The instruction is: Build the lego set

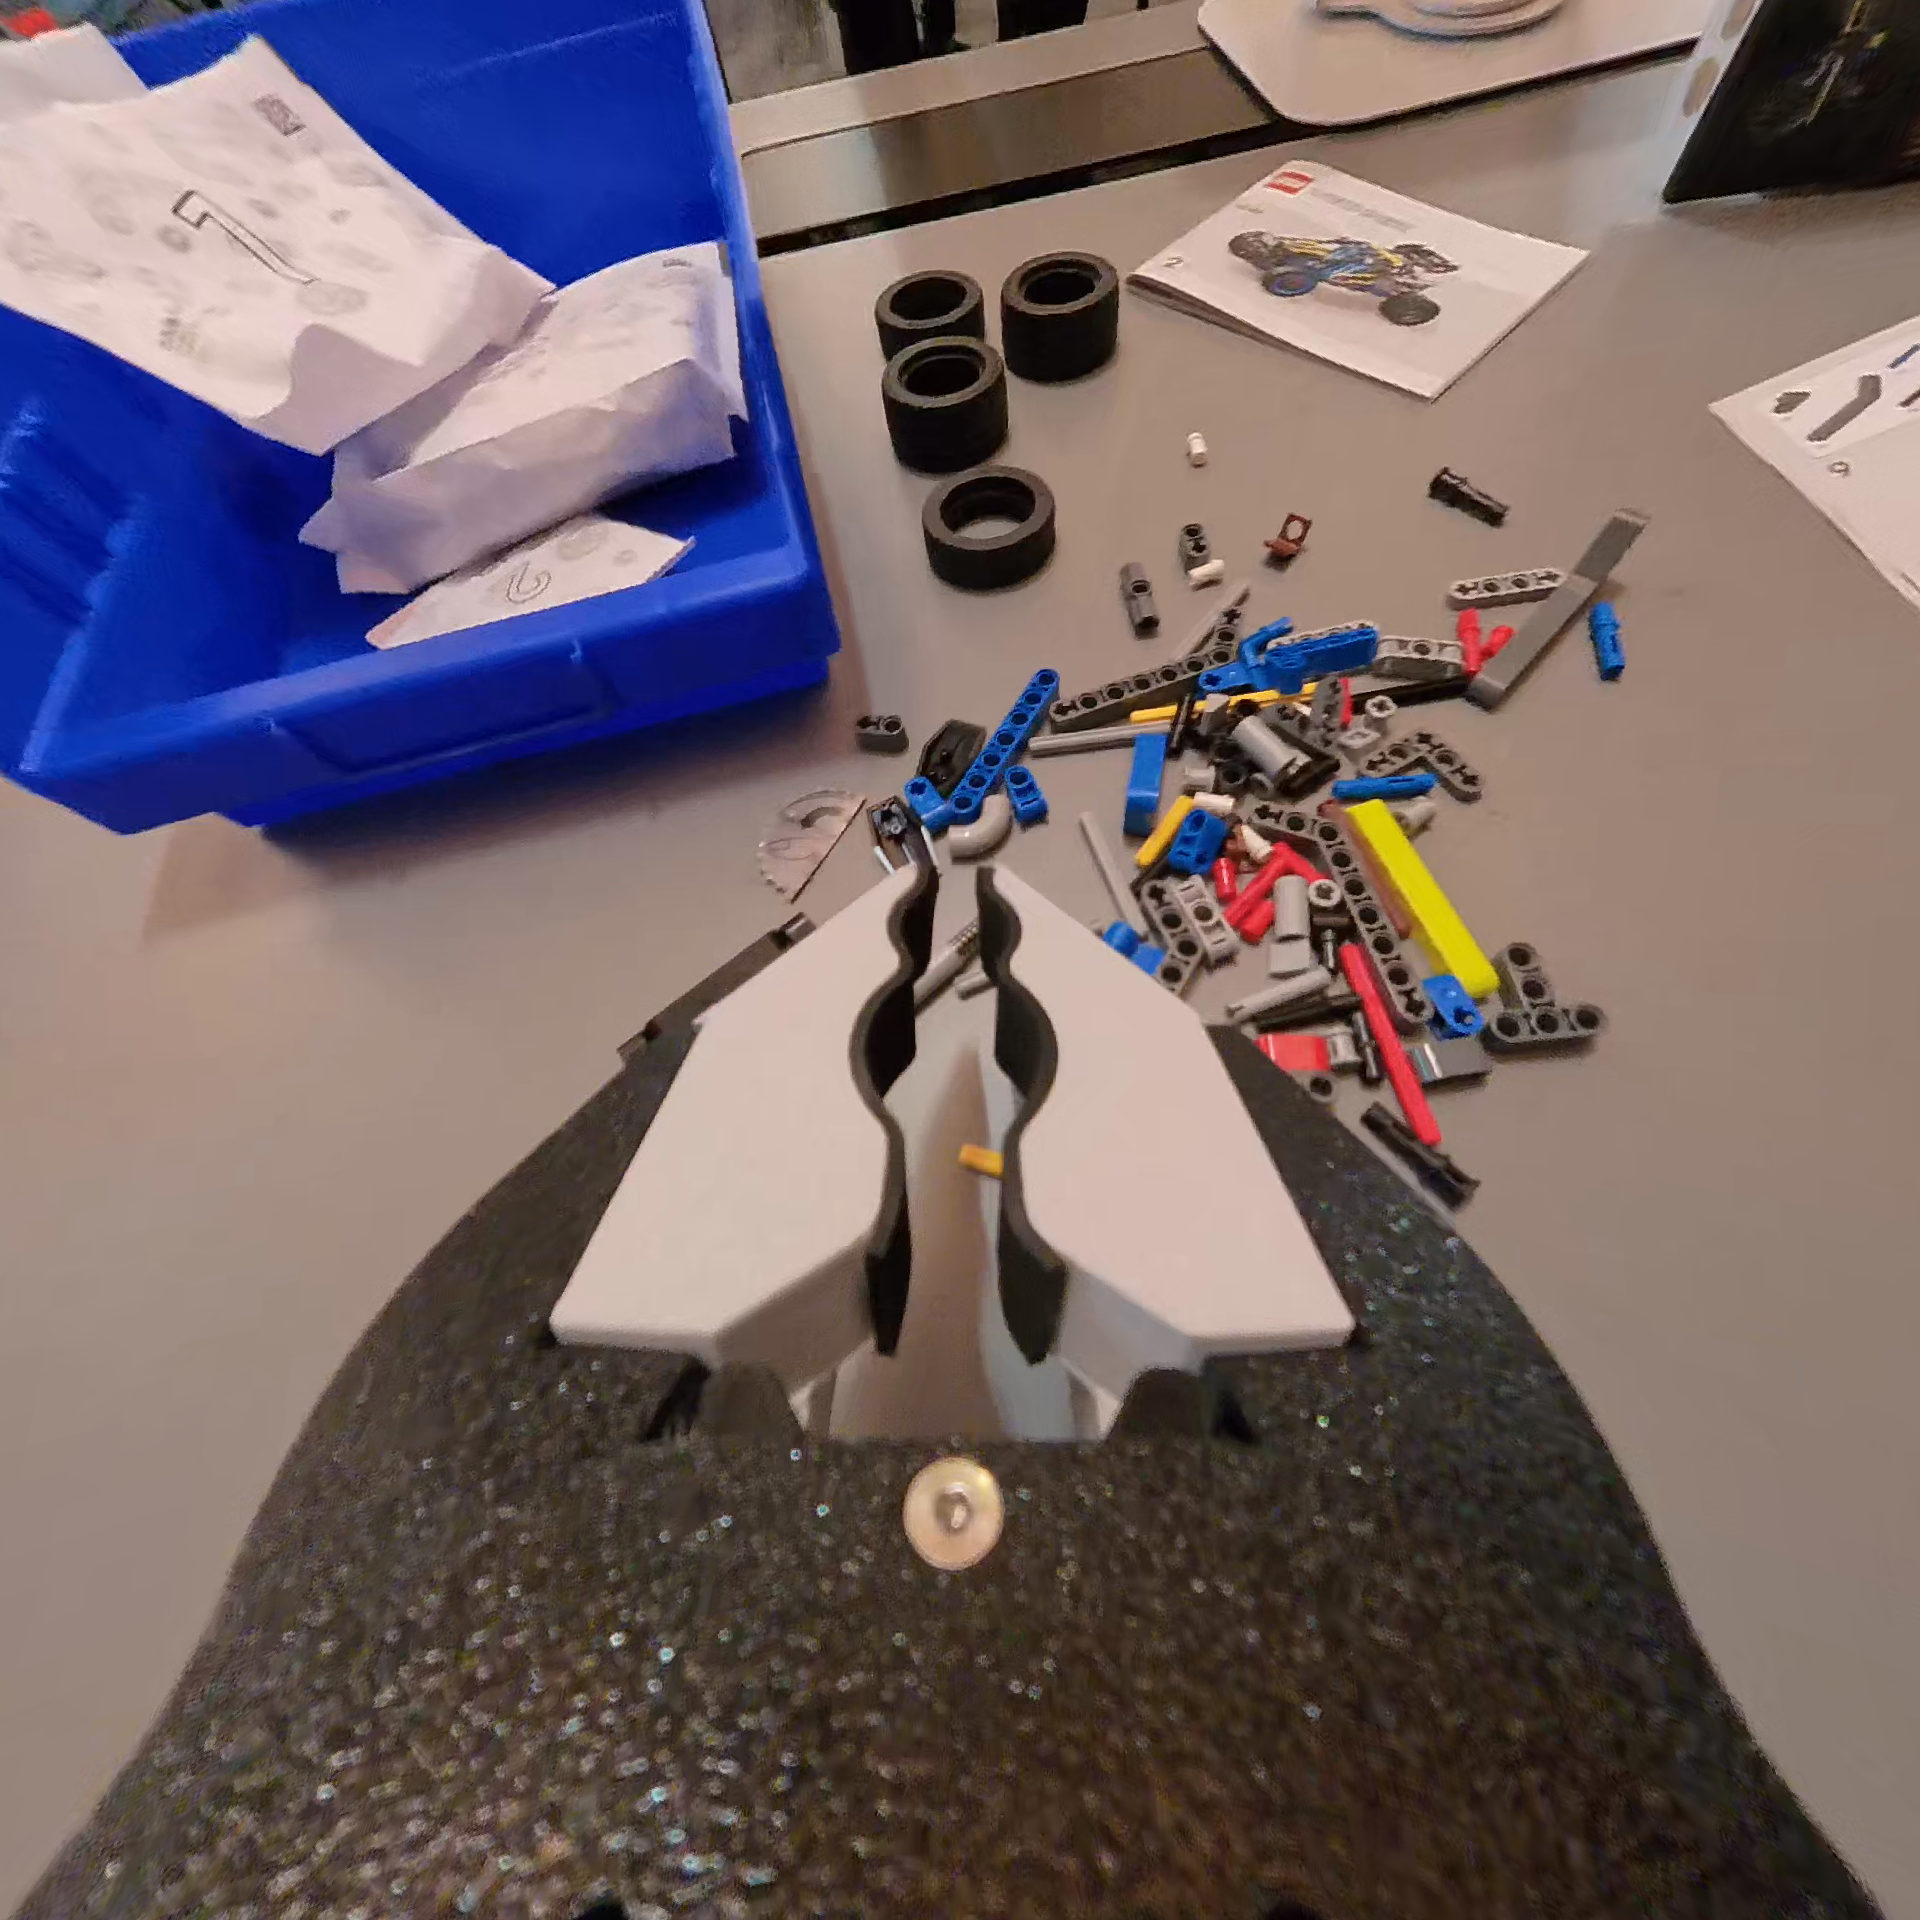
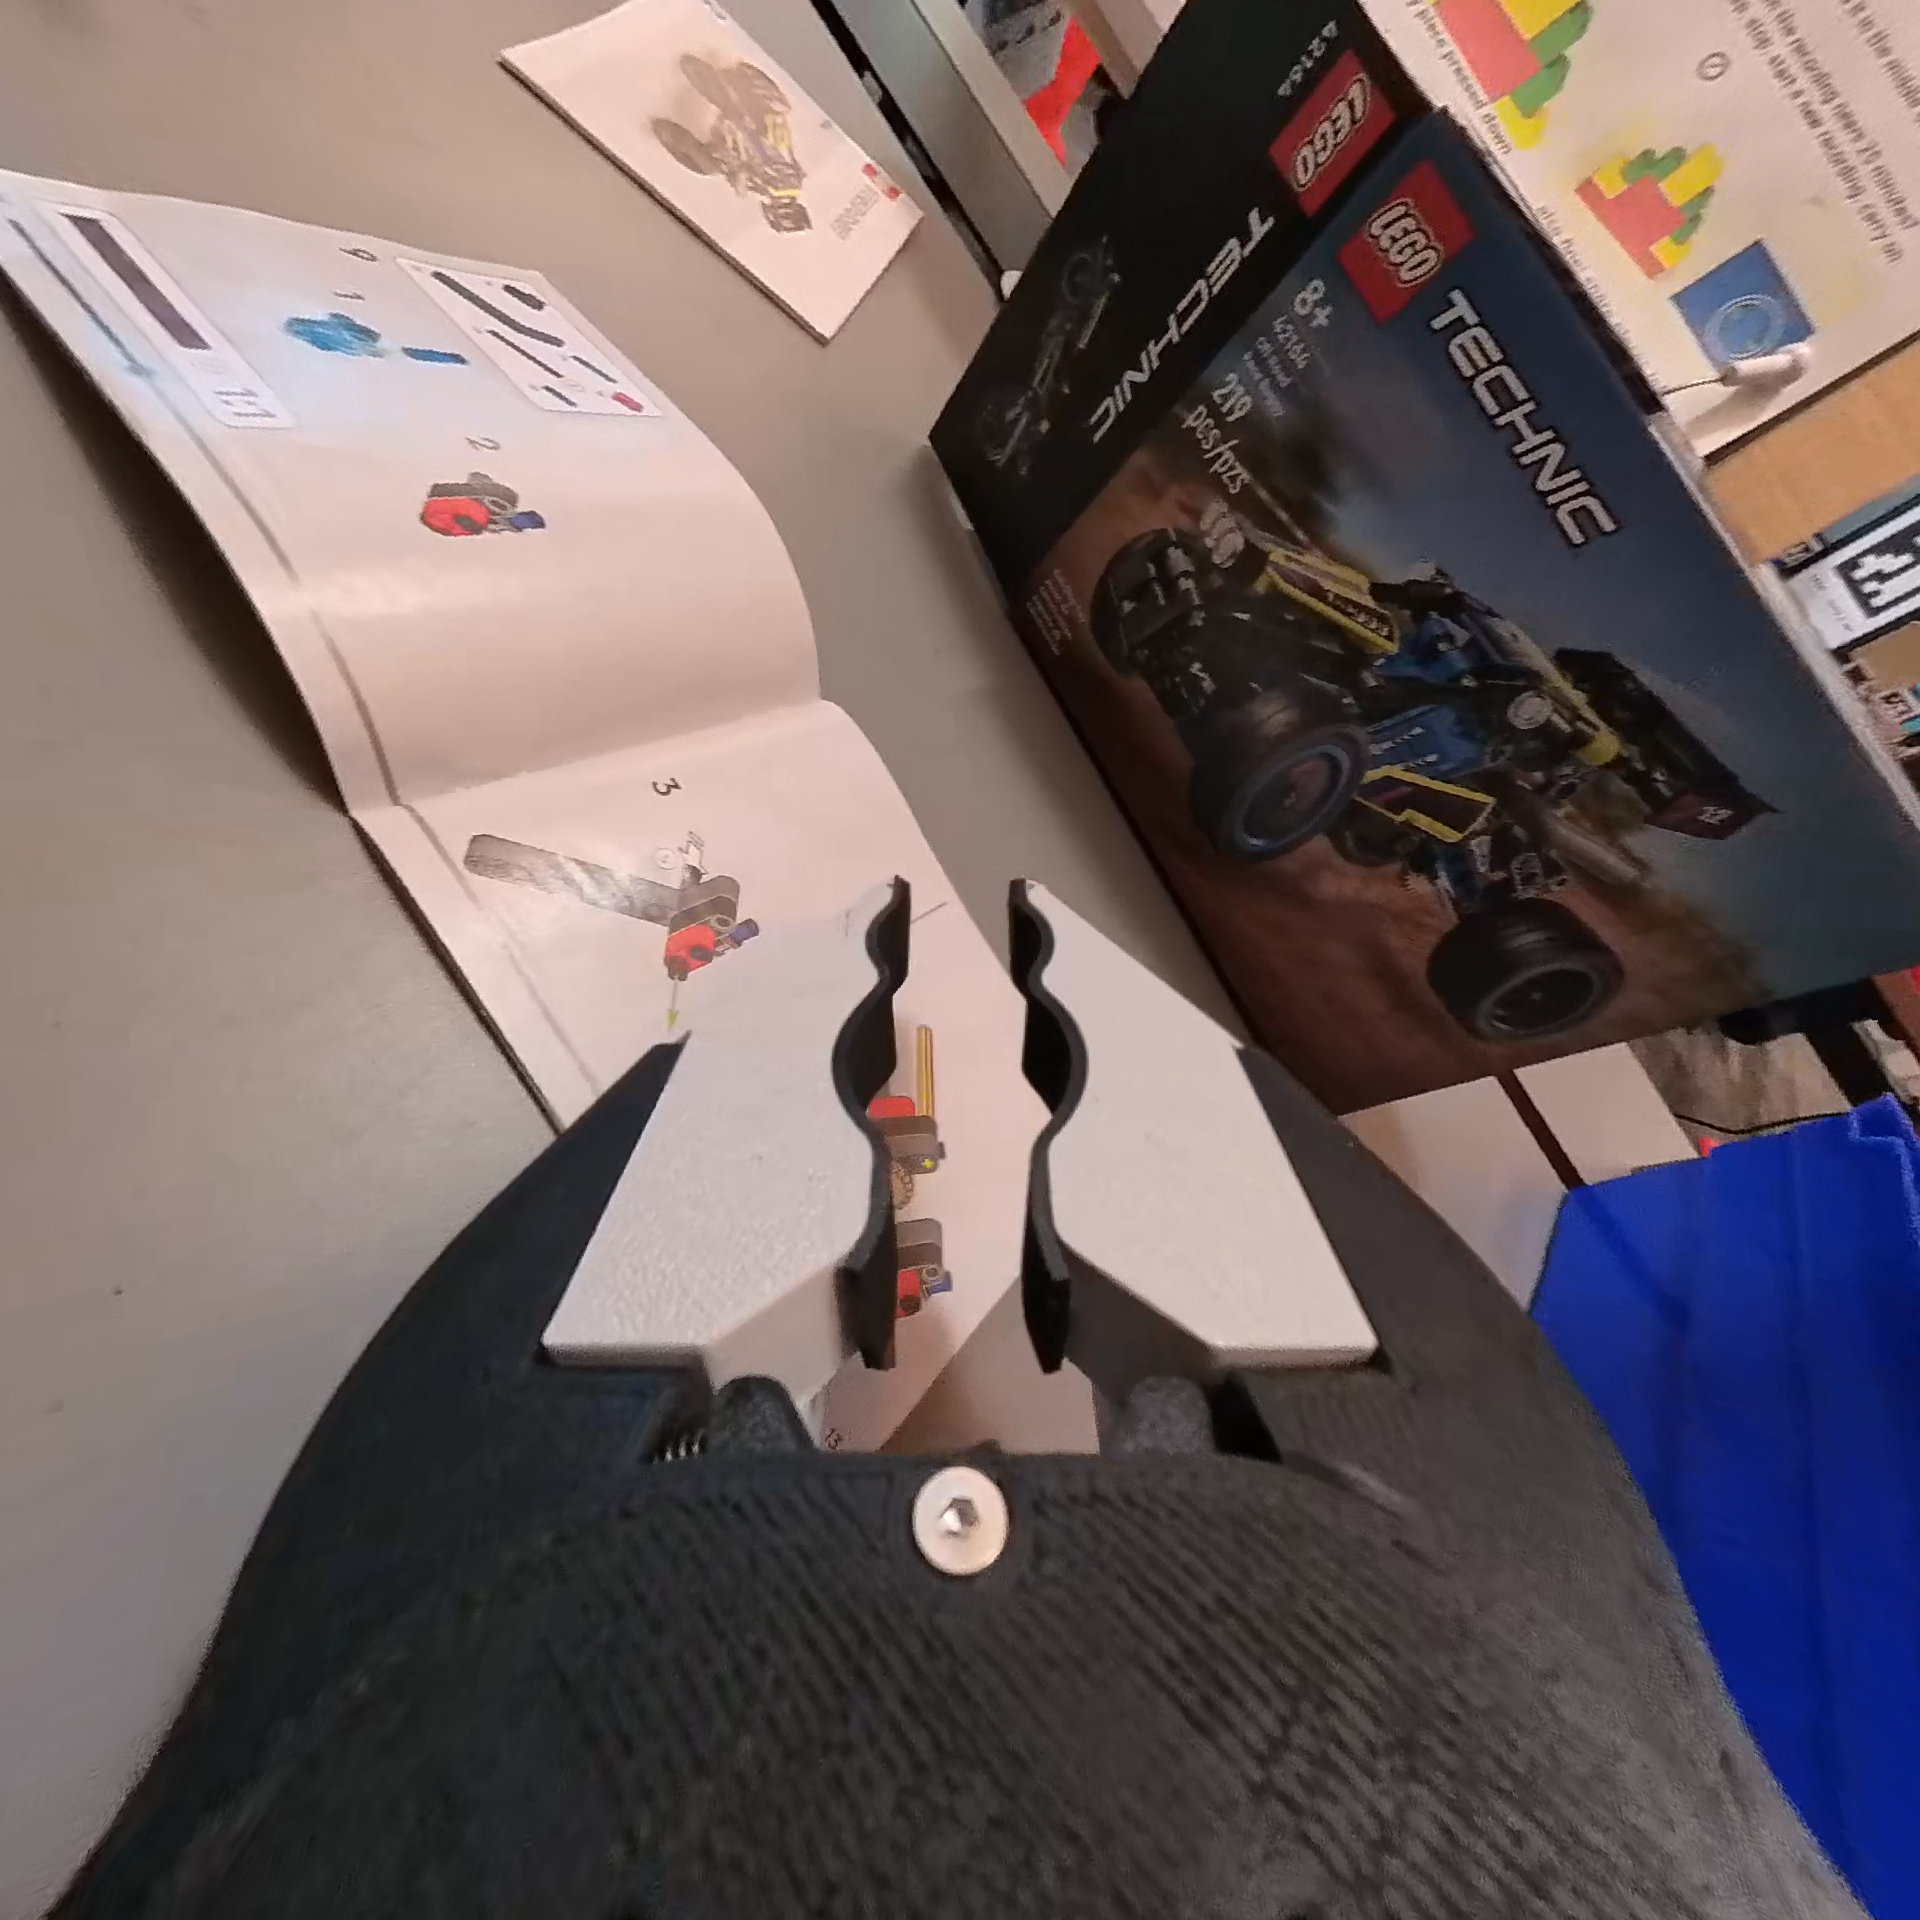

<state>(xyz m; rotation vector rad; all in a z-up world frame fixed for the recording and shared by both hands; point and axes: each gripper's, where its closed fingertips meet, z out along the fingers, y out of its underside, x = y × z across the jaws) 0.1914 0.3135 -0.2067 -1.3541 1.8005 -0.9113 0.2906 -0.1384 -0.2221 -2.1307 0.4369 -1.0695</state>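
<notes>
Two grippers up – our left gripper [image 1: 954, 883] had its jaws nearly together over the loose pieces [image 1: 1288, 842], right gripper [image 2: 958, 896] gaped empty above the open booklet [image 2: 540, 582].

A lab or workshop is indicated by a grey worktable [image 1: 1714, 935], blue parts bin [image 1: 582, 675] and fiducial marker [image 2: 1881, 582].

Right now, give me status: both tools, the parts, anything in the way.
Left tool nearly closed, empty, over pile edge. Right tool open, empty, above open manual. Loose parts unassembled; four tyres apart. Blue bin left of the pile.
</notes>
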